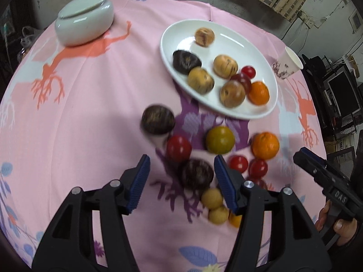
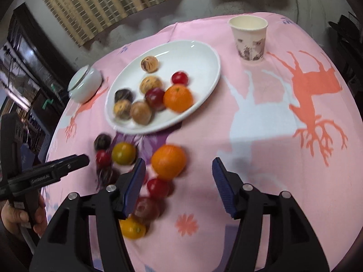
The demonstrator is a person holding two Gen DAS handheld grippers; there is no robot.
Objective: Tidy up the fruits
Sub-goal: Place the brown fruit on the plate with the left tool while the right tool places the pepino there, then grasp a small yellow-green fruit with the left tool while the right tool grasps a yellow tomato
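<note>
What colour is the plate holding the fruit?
White plate, clearest in the right wrist view.

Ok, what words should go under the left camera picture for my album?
Open left tool over loose fruit on a pink tablecloth, with more fruit on the white plate.

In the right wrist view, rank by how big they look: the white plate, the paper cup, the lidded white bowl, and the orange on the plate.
1. white plate
2. paper cup
3. and 4. lidded white bowl and orange on the plate look alike; the bowl sits farther away, so unranked.
</note>
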